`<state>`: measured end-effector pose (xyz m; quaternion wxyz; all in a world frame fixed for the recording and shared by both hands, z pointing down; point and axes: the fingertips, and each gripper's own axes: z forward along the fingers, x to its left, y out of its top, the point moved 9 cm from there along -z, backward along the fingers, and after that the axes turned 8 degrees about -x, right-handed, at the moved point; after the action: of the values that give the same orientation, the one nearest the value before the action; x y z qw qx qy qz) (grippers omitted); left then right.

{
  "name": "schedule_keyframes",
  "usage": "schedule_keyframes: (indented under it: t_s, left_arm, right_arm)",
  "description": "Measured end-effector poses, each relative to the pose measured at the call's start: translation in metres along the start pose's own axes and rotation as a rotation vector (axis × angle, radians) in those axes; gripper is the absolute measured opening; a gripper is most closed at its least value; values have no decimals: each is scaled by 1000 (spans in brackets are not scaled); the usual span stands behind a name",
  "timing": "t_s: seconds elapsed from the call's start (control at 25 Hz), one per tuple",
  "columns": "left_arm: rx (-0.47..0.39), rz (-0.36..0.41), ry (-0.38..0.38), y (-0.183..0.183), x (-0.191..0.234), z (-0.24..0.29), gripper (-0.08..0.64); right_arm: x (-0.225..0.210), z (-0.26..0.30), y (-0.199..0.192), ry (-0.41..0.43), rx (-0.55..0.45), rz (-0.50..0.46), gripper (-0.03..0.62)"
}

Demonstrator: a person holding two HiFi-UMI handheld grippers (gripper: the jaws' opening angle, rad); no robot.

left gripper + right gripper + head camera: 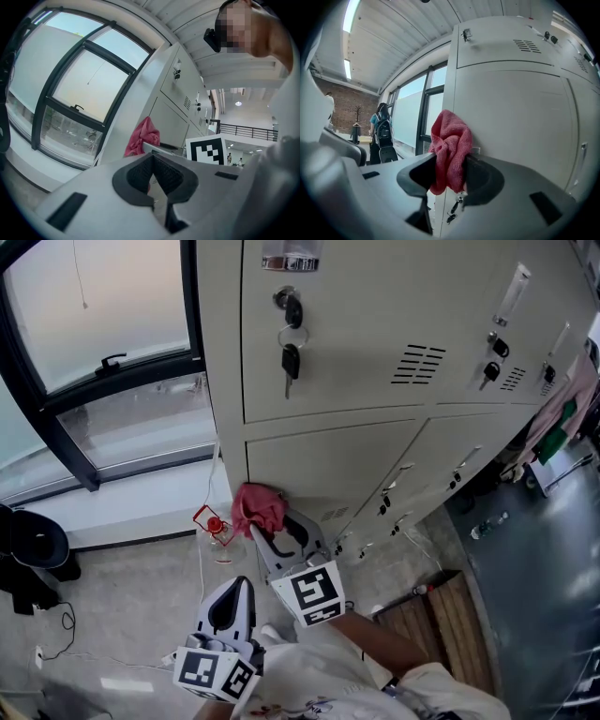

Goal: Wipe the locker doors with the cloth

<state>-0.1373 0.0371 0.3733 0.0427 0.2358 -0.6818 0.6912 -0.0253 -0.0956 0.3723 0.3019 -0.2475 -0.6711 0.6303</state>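
While R gripper (451,164) fingers (423,171) pinch red cloth (450,138) at locker door (520,122), L gripper (153,174) fingers (139,172) sit closed.

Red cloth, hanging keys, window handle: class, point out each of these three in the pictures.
Red cloth (450,145): right gripper view, on its bunched middle.
Hanging keys (291,360): head view, on the lower key's black head.
Window handle (111,360): head view, on the lever's middle.

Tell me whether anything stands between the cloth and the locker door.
Nothing visible does. The right hand-held gripper holds the pink cloth already up at the locker door, apparently touching near its left edge.
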Motion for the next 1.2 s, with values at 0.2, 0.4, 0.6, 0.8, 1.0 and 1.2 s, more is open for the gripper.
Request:
schedule_keyframes:
  t_s: [0.2,0.4,0.6,0.8,1.0,1.2]
  left_arm:
    - [0,0,3,1,-1,-1,3]
    - [0,-2,2,0,-2,0,3]
    - [9,-4,-9,-4,-7,2,3]
    - [19,0,-26,-5,-14,6,3]
    - [28,3,-41,-7,-19,9,3]
    - [35,2,-50,-10,-22,10,3]
  right_arm:
    - [-1,0,-9,4,8,-14,161]
    - [-9,-2,-9,-17,9,-18,161]
    - [-26,-10,-11,-61,14,-10,163]
    - [-43,-18,-11,-96,16,-9,164]
    - [-58,-26,-13,-134,21,-12,164]
    - [-77,-36,-18,-183,32,-14,166]
